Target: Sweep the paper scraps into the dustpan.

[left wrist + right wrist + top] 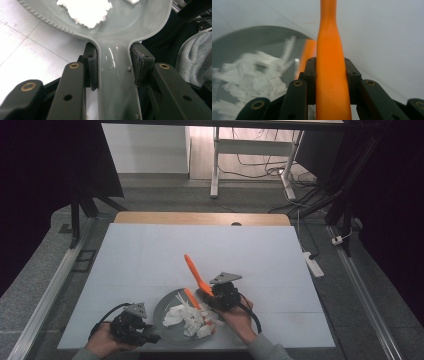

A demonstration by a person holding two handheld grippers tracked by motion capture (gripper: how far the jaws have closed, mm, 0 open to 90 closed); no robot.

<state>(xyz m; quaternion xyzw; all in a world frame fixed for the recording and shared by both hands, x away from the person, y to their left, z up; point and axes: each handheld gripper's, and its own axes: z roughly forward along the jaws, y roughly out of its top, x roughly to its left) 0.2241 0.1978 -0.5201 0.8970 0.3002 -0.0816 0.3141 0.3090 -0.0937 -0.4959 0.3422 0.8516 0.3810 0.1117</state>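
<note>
White-topped table (150, 255), wooden far edge; grey dustpan (165, 316) with white paper scraps (189, 317) rests near front edge.

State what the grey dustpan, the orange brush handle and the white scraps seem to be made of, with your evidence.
Grey dustpan: probably moulded plastic, glossy, with highlights and a ribbed rim. Orange brush handle: likely plastic, smooth, even colour, slight sheen. White scraps: look like torn paper or tissue, matt with ragged edges.

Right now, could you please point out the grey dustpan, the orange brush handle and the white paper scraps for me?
grey dustpan (117, 82), left gripper view, on its handle.
orange brush handle (332, 75), right gripper view, on its middle.
white paper scraps (190, 317), high view, on the pile's middle.
</note>
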